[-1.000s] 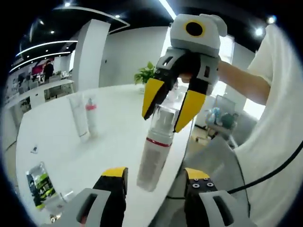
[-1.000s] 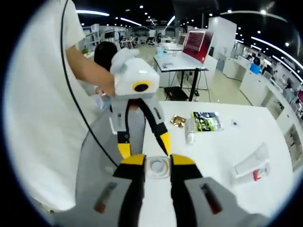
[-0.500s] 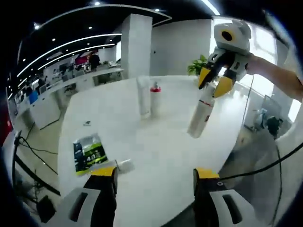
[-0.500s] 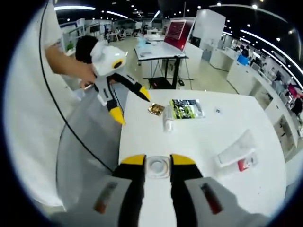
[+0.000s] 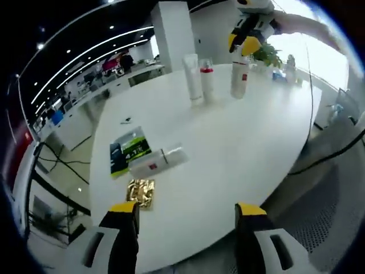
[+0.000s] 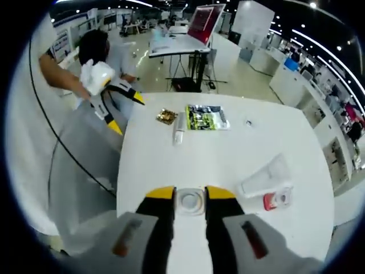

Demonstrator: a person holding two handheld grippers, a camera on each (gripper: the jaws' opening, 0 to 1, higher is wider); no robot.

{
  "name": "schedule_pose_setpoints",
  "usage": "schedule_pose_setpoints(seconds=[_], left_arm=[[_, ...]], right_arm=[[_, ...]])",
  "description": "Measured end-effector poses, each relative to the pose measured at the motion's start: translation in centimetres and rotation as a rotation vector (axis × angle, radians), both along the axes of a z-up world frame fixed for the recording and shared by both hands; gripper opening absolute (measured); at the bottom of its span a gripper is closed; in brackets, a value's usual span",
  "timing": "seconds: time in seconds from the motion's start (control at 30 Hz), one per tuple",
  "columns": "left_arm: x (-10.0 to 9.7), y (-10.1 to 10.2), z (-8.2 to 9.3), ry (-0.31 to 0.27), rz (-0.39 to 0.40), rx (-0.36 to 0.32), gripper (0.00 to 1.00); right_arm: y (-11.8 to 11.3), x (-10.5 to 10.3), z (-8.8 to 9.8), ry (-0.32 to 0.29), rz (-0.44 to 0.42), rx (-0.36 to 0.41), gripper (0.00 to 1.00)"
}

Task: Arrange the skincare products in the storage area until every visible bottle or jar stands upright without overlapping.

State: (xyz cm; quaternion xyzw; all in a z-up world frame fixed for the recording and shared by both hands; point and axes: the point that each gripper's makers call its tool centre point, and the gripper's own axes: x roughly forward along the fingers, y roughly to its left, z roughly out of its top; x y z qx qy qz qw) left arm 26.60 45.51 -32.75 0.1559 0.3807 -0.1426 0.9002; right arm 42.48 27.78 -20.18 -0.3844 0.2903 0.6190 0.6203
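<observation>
The right gripper (image 5: 244, 41), clamped on the bottle (image 5: 239, 80), had carried it beside the standing tubes (image 5: 198, 77) while the open left gripper (image 5: 185, 214) drew back, leaving one bottle lying (image 5: 157, 162) near them.

In the left gripper view, the left gripper (image 5: 183, 214) is low at the bottom of the picture, its two yellow-tipped jaws wide apart and nothing between them. In the right gripper view the same gripper (image 6: 126, 113) is seen at the left, held by a hand (image 6: 88, 84) at the end of a bare forearm, its jaws spread. The right gripper (image 6: 190, 197) has its jaws close together around the clear cap of a bottle (image 6: 190, 201). In the left gripper view this gripper (image 5: 242, 42) is far at the top, pointing downward over the bottle's cap, with a bare forearm (image 5: 299, 23) behind it.
</observation>
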Motion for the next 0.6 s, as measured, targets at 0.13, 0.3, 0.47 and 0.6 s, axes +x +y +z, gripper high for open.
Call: schedule_pose_setpoints(seconds=[0.13,0.3,0.47,0.6], left_arm=[[0.5,0.9,-0.1,0.005,0.013,0.051,0.64],[3.0,2.0,-0.5,0.005,0.082,0.045,0.55],[2.0,1.1,-1.7,0.059,0.033,0.050,0.55],[1.9,0.3,-2.3,0.078,-0.031,0.070,0.56]], right_arm=[[0.4,0.4,-0.3,-0.015,0.025,-0.030,0.19],[1.4,1.2,-0.6,-0.013,0.031,-0.039,0.19],[2.0,2.1,-1.1,-0.026,0.041,-0.070,0.19],[2.1,2.9,-1.7,-0.019,0.035,-0.093,0.19]])
